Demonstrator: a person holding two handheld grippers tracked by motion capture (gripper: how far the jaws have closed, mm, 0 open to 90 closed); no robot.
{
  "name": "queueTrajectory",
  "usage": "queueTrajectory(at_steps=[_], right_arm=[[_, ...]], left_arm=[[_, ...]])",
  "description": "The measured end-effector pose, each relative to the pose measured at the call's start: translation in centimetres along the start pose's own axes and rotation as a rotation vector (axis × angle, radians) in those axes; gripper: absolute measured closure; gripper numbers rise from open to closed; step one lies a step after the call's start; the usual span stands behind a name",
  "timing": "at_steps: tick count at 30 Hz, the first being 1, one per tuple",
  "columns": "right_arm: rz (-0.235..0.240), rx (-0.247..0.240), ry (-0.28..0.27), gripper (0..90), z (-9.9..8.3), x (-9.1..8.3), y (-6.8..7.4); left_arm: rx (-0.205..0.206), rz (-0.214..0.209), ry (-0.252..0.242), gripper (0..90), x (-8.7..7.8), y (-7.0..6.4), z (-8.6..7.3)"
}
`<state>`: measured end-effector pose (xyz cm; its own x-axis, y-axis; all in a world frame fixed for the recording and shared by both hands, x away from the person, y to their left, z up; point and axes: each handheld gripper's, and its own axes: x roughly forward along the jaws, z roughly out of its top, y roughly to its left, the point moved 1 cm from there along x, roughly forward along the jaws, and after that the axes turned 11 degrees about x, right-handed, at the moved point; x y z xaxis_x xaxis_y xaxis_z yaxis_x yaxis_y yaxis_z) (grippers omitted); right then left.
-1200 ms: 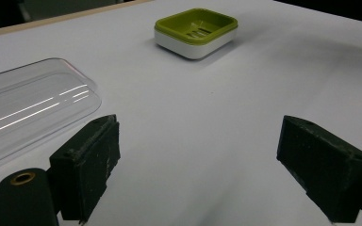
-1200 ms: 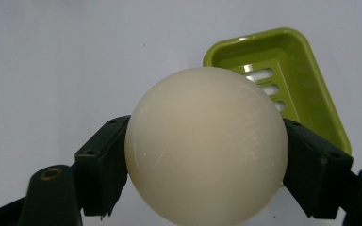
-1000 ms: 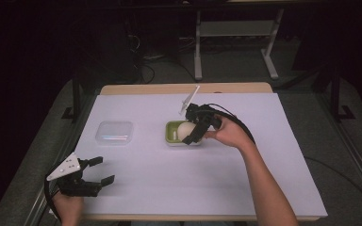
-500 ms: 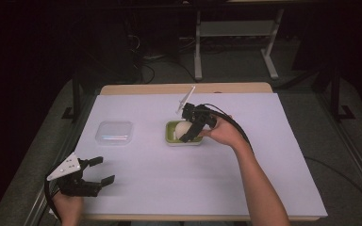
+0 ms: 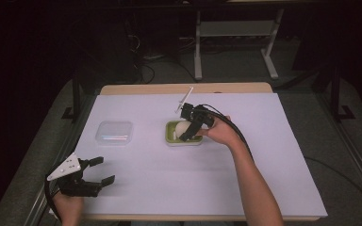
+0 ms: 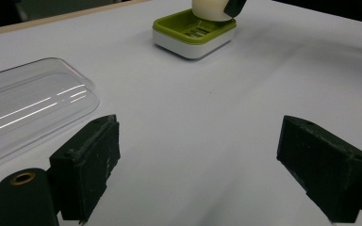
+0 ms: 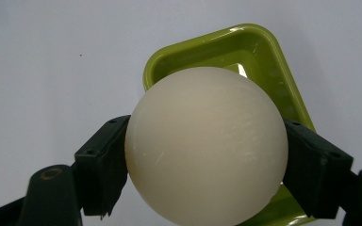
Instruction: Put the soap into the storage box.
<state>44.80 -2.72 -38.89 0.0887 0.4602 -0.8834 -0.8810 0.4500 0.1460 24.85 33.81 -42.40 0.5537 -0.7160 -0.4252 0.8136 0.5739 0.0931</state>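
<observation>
Holding a cream soap ball [image 7: 206, 146] tight between both black jaws: right claw [image 5: 192, 126], just above the green soap dish [image 5: 172, 133]. Pressed on the ball from two sides, one jaw left and one jaw right in the right gripper view. Round, smooth and pale, covering much of the dish below it. Green inside and white around the bottom, with rounded corners, sitting near the middle of the surface [image 5: 273, 155], a bit toward the far edge. Cannot tell whether the ball touches the dish or hangs just over it.

Spread wide with nothing between the jaws: left claw [image 5: 98, 172], low over the near left corner of the surface, well apart from the dish. Gripped from below by a hand [image 5: 67, 209] at the near edge, with a grey three-cornered plate [image 5: 65, 166] on top.

Lying flat near the left edge, between the left claw and the dish: clear plastic lid [image 5: 114, 132], touching neither. Seen close by in the left gripper view, just beyond one jaw, with the dish and ball farther off.

Standing tilted just behind the right claw, toward the far edge: thin white stick [image 5: 185, 99].
</observation>
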Motion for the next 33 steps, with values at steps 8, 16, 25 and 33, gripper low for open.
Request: queueTrajectory(at_steps=[8, 16, 25, 33], right_arm=[[-0.018, -0.003, -0.004, 22.5, 0.3, 0.6, -0.1], [-0.019, 0.012, -0.002, 22.5, 0.3, 1.1, -0.7], [-0.023, 0.027, 0.003, 22.5, 0.3, 1.6, -1.0], [-0.019, 0.039, 0.013, 22.5, 0.2, 1.9, -1.3]], left_arm=[[-0.002, 0.002, 0.000, 13.2, 0.0, 0.0, 0.0], [-0.002, 0.001, 0.001, 13.2, 0.0, 0.0, 0.0], [-0.006, 0.001, 0.000, 13.1, 0.0, 0.0, 0.0], [-0.005, 0.001, 0.000, 13.2, 0.0, 0.0, 0.0]])
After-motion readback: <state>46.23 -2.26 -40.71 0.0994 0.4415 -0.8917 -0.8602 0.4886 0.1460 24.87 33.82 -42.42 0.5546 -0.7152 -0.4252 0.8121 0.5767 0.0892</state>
